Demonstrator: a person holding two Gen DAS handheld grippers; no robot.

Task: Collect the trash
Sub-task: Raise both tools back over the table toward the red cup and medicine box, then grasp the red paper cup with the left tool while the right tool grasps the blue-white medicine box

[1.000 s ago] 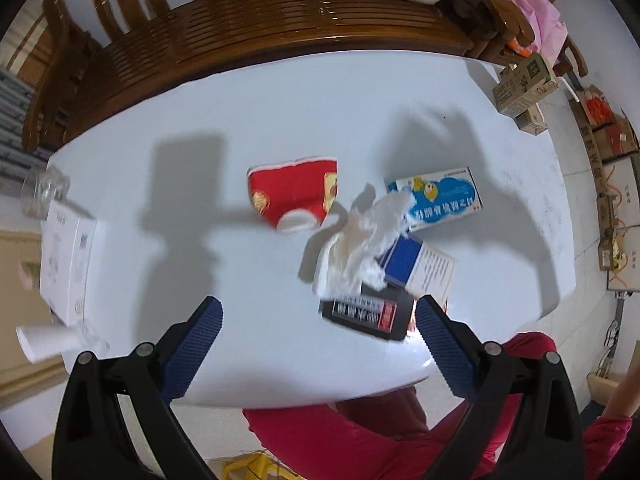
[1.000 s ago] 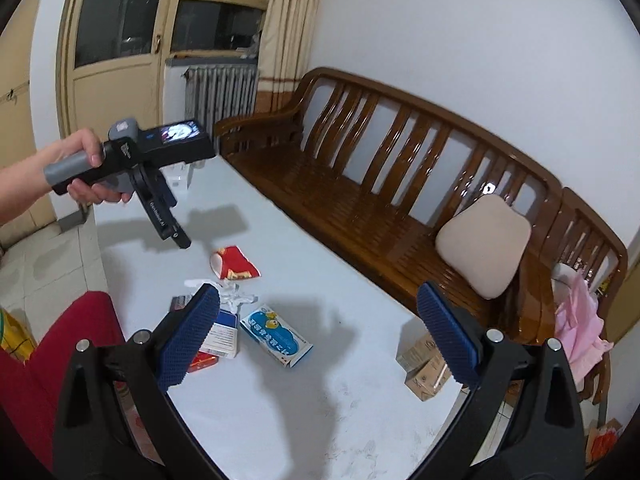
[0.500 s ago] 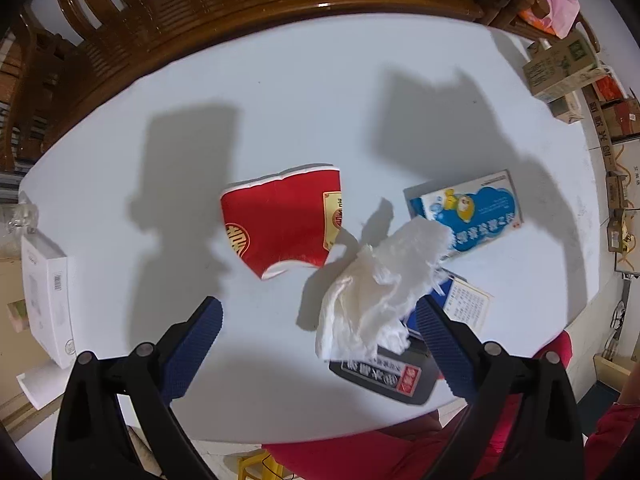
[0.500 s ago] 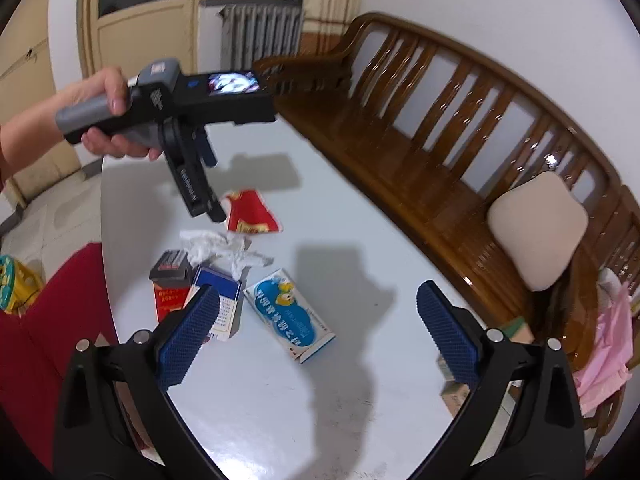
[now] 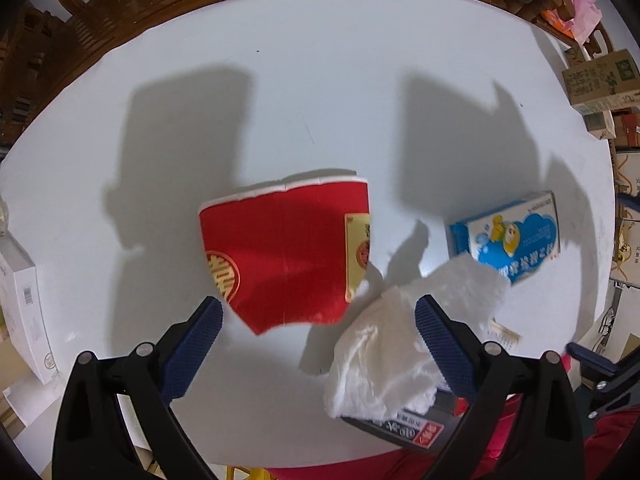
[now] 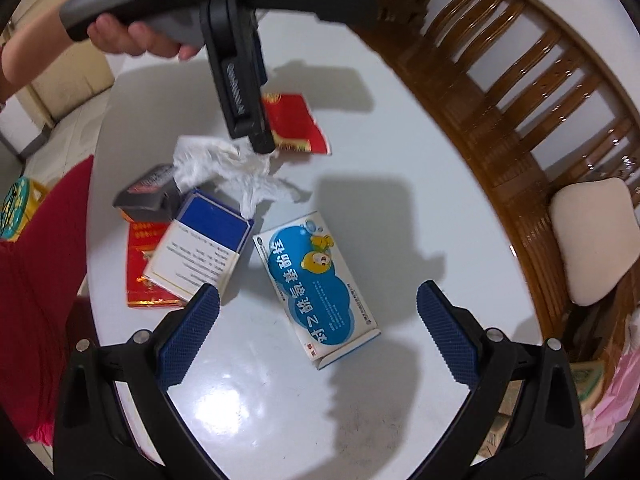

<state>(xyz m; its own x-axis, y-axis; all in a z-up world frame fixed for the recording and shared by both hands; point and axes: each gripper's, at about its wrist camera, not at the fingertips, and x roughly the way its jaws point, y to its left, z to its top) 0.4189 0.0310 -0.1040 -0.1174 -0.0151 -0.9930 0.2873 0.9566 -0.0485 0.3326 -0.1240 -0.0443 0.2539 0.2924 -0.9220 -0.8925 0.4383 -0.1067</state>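
Since the earlier frames the left hand-held gripper (image 5: pixel 316 316) is coming down much closer to the desk (image 5: pixel 320 92), so the flattened red paper cup (image 5: pixel 286 248) is now filling the middle of its view. Its jaws are standing wide apart with nothing between them, just above the cup's near edge. The crumpled white tissue (image 5: pixel 404 344) is lying just right of the cup, partly behind the right finger and draping over a dark box (image 5: pixel 404 426) at the desk's near edge. The right hand-held gripper (image 6: pixel 318 308) is also hanging open and empty (its jaws are framing the blue-and-white medicine box (image 6: pixel 320 284)). Beside that box a blue-topped white carton (image 6: pixel 200 248) is overlapping a red packet (image 6: pixel 144 264). A person's hand (image 6: pixel 132 34) is gripping the left tool's handle.
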